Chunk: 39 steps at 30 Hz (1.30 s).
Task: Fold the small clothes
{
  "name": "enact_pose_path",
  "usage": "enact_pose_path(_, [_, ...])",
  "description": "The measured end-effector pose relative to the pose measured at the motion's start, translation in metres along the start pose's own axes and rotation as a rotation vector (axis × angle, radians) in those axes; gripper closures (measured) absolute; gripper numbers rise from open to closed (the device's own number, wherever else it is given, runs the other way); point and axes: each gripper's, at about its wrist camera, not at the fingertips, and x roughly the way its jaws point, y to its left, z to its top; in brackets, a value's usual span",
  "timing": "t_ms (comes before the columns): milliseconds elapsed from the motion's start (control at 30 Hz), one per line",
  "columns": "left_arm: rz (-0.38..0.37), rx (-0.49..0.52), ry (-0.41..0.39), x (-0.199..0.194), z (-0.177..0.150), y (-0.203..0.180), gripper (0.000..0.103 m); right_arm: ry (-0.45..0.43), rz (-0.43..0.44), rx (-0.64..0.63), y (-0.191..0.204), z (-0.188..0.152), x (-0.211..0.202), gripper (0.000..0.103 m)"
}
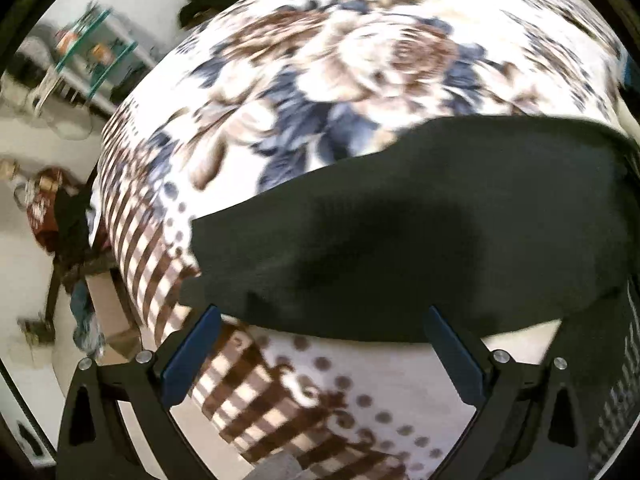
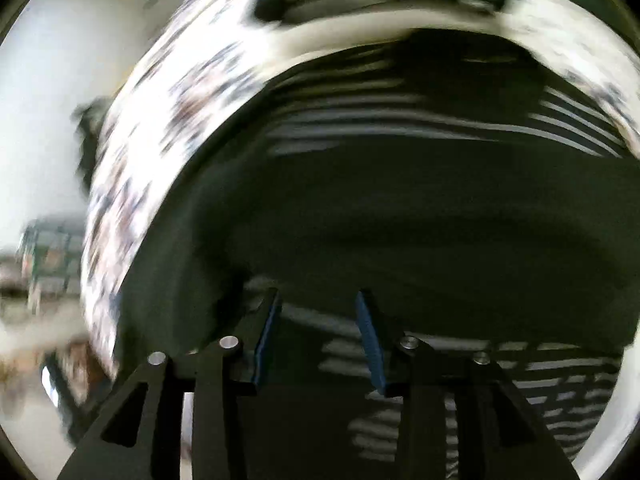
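Both tools, left tool point(image 1: 320, 320) wide open, right tool point(image 2: 316, 300) half-open, empty above limp dark garment point(image 1: 420, 220); grip its near hem.

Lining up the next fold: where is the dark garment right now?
In the left wrist view the dark garment lies flat on the floral blanket, just ahead of the open left gripper, filling the lower right of that view.

The garment point(image 1: 420, 232) is plain black; toward 3 o'clock in the right wrist view, a black cloth with thin white stripes point(image 2: 440, 128) shows. The bedspread point(image 1: 340, 60) is cream with brown roses and blue-grey leaves, brown-and-cream checks and brown dots toward 7 o'clock. The left tongs point(image 1: 320, 352) and right tongs point(image 2: 316, 336) are black with blue pads.
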Motion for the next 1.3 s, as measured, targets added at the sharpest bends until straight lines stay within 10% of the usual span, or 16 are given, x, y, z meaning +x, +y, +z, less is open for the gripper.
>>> enact_pose_path(133, [-0.011,-0.134,0.048,0.012,-0.002,0.035,0.0,0.239,-0.066,0.003,-0.006,-0.01,0.065,0.051])
enact_pose_path(500, [-0.277,-0.517,0.147,0.08,0.002,0.127,0.005,0.12,-0.008,0.153,-0.023,-0.045,0.016,0.051])
enact_pose_path(600, [-0.26,-0.511,0.105,0.08,0.009,0.123,0.044,0.135,-0.063,0.175,-0.025,-0.064,0.022,0.051])
enact_pose_path(633, [-0.253,-0.499,0.072,0.075,0.014,0.12,0.074,0.138,-0.07,0.185,-0.025,-0.069,0.023,0.051])
enact_pose_path(733, [-0.283,-0.482,-0.068,0.044,0.034,0.121,0.085,0.147,-0.093,0.201,-0.026,-0.089,0.027,0.051])
enact_pose_path(967, [-0.403,-0.573,-0.287,0.015,0.089,0.166,0.085,0.149,-0.107,0.155,-0.015,-0.117,0.032,0.051])
enact_pose_path(1100, [-0.554,-0.685,-0.145,0.052,0.1,0.18,0.079,0.149,-0.084,0.166,-0.006,-0.118,0.037,0.051])
enact_pose_path(1233, [-0.628,-0.832,-0.078,0.062,0.057,0.193,0.036,0.138,-0.064,0.177,-0.001,-0.114,0.038,0.051])
enact_pose_path(1300, [-0.666,-0.927,-0.09,0.061,0.029,0.196,0.031,0.134,-0.055,0.185,0.002,-0.111,0.038,0.051])
